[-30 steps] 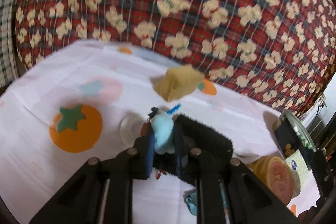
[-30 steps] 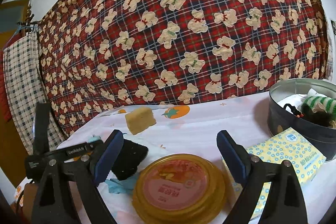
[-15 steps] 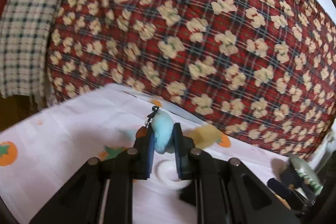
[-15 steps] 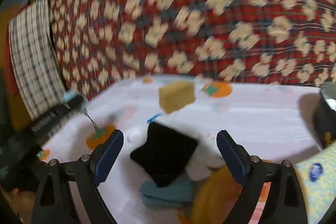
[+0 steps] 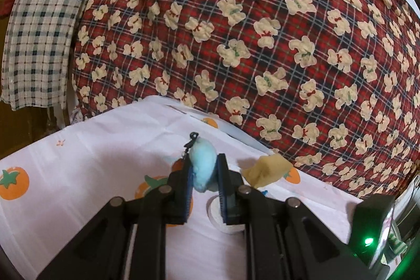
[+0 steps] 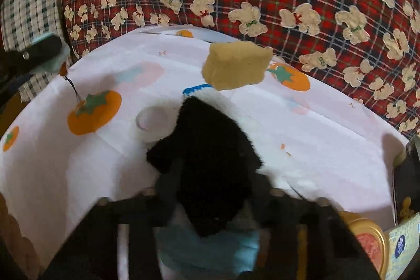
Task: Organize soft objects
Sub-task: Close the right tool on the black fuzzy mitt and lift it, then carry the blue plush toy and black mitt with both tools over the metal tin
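On the left side of the white, persimmon-printed cloth point(image 5: 86, 164) that covers the counter, the left gripper point(image 5: 204, 171) is clamped on a small light-blue plush charm point(image 5: 202, 165), its pads pressed against both sides of the soft body. A short black clasp stands up from the top of the charm. In the right wrist view the same gripper shows at the far left edge, above the cloth, with a thin dark cord dangling below it.

Just beyond the left gripper's fingers lies a white ring-shaped roll point(image 5: 223, 211), flat on the cloth, and a little further right a tan sponge block point(image 5: 266, 171) sits near the back edge of the counter, close to the red plaid bear-print blanket point(image 5: 262, 30).

Toward the middle, the right gripper point(image 6: 212, 183) has just been closing, and a black fuzzy cloth point(image 6: 210, 148) lies between its blurred fingers; its jaws stand close on either side of the cloth and appear to press on it. Beneath it lies a light-blue fabric piece point(image 6: 207, 251).

At the far right stand a yellow-rimmed round lid point(image 6: 372, 240) and a dark tin point(image 6: 405, 183).
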The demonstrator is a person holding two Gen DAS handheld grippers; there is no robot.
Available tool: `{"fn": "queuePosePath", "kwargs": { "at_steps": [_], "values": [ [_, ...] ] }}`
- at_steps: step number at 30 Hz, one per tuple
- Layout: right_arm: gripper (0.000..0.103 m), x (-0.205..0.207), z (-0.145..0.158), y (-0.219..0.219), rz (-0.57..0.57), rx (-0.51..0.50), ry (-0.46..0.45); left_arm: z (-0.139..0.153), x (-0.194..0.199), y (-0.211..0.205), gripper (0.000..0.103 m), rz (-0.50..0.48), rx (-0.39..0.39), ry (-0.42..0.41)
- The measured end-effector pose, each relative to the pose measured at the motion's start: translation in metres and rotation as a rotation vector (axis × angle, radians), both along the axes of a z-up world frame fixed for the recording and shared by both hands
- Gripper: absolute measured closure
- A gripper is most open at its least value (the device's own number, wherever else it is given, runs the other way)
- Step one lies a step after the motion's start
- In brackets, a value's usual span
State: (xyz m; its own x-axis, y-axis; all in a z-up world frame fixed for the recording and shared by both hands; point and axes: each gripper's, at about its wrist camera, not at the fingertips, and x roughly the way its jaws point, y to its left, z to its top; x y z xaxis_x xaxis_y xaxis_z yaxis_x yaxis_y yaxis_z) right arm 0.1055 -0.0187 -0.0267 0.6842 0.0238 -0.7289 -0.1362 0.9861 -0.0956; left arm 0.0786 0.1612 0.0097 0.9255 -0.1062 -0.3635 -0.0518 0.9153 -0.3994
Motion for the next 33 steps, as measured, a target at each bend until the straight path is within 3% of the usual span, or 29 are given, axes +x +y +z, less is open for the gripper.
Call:
{"fn": "queuePosePath", "kwargs": {
  "at_steps": [2, 4, 10, 18, 23, 33],
  "values": [
    [0.080, -0.006, 0.008, -0.014, -0.001, 0.117, -0.013, -0.001, -0.001, 0.000, 0.089, 0.000, -0.002, -0.003],
    [0.080, -0.016, 0.020, -0.024, 0.030, 0.250, -0.063, -0.001, 0.000, 0.001, 0.089, 0.000, -0.001, -0.002],
    [0.080, -0.047, 0.053, -0.043, 0.111, 0.463, -0.278, 0.000, -0.001, 0.001, 0.089, -0.004, -0.011, -0.005],
    [0.080, -0.078, 0.075, -0.072, 0.008, 0.456, -0.480, 0.004, -0.004, -0.004, 0.089, -0.026, 0.002, -0.039],
    [0.080, -0.082, 0.072, -0.087, -0.021, 0.455, -0.474, 0.006, -0.006, -0.014, 0.089, -0.060, 0.030, -0.064],
    [0.080, -0.103, 0.064, -0.078, 0.036, 0.381, -0.480, 0.011, -0.021, -0.041, 0.089, -0.146, 0.087, -0.120]
  ]
}}
